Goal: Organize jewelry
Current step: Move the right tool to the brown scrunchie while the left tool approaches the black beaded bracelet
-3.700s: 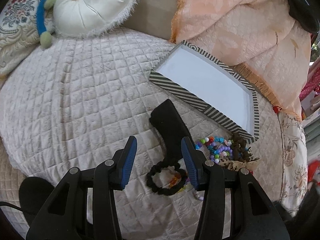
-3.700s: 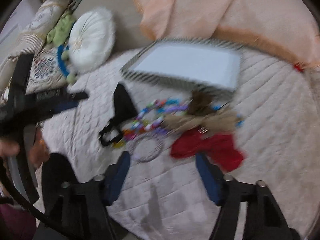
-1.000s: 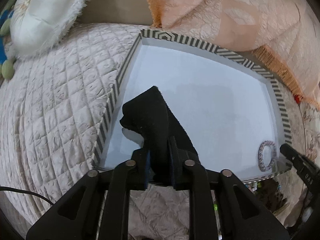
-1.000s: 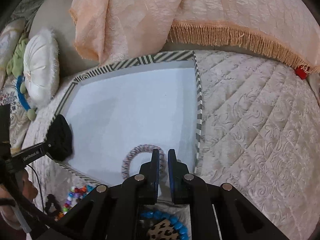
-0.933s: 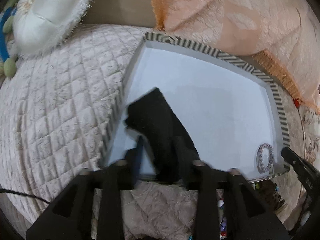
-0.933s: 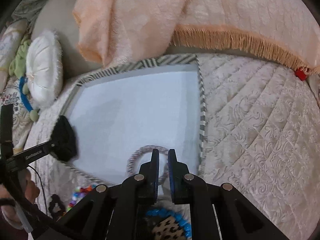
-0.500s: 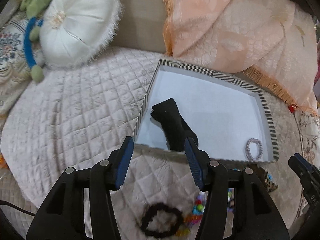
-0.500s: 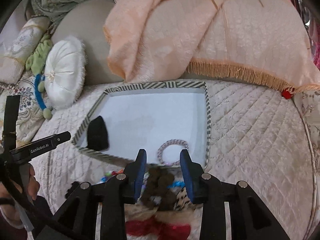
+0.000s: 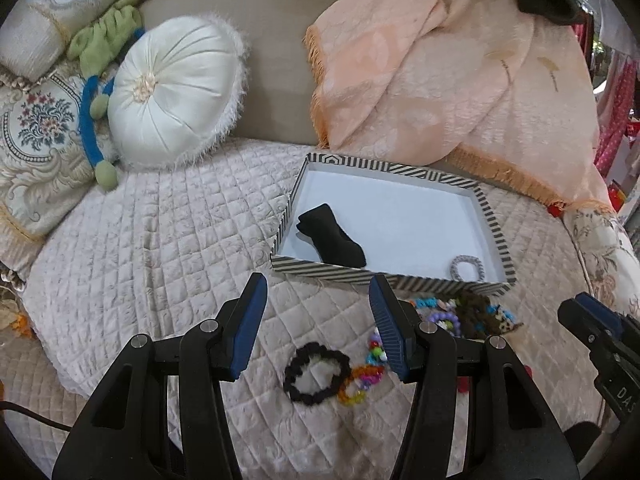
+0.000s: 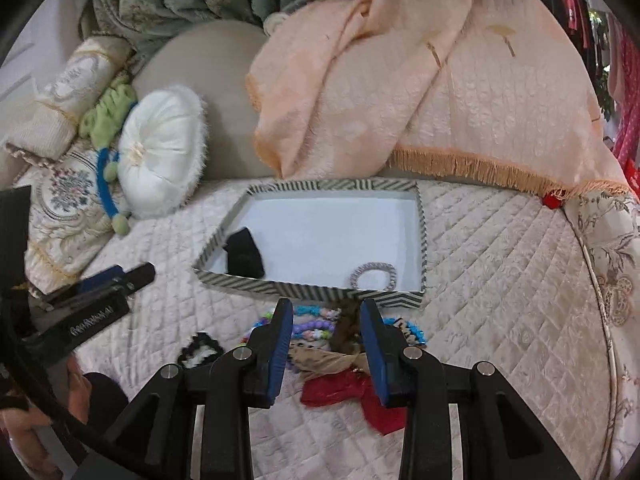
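Observation:
A striped tray lies on the quilted bed. In it lie a black cloth piece at the left and a silver bracelet at the near right. In front of the tray lies a pile: a black scrunchie, coloured bead bracelets, a brown scrunchie and a red bow. My left gripper is open and empty above the black scrunchie. My right gripper is open and empty over the pile.
A white round cushion and patterned pillows sit at the back left. A peach fringed blanket drapes behind the tray. The bed edge curves at the right.
Both grippers let go of their items in the tray, opened, and pulled back toward me. The black cloth and silver bracelet now lie in the tray.

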Available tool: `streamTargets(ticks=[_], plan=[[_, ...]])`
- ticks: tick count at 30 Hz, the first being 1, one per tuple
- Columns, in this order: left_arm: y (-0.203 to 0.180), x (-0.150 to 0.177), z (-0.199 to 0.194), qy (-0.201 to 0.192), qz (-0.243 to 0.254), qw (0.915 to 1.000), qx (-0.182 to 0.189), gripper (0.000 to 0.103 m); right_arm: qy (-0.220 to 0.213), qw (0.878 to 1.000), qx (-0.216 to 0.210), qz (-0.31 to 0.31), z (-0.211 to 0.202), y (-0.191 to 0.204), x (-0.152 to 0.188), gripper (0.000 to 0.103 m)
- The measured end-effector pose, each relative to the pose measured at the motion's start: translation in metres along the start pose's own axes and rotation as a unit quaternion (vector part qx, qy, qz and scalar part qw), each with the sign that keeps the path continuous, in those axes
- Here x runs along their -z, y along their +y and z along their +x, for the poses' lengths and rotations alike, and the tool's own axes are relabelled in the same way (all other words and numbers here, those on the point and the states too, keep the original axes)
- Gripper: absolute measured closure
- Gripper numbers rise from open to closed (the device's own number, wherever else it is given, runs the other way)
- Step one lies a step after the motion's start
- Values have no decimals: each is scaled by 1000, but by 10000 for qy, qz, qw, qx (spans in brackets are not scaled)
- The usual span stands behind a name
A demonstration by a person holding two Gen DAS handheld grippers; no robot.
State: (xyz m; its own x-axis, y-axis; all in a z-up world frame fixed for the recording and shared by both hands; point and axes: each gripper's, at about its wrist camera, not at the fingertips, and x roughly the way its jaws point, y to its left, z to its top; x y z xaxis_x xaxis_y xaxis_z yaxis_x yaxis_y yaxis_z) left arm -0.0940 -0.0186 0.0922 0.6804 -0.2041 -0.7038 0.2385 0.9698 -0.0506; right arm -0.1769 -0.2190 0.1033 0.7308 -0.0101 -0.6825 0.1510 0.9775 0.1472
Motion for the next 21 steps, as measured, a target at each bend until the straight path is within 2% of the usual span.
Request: streamTargets(ticks=[9, 21], plan=[[-6, 8, -31, -346, 136, 9993, -64, 50, -15, 10000, -39, -82, -19, 17, 10, 67], [-4, 12, -38, -369, 79, 9993, -35, 50, -148, 9999, 23, -48, -32, 20, 9, 63]])
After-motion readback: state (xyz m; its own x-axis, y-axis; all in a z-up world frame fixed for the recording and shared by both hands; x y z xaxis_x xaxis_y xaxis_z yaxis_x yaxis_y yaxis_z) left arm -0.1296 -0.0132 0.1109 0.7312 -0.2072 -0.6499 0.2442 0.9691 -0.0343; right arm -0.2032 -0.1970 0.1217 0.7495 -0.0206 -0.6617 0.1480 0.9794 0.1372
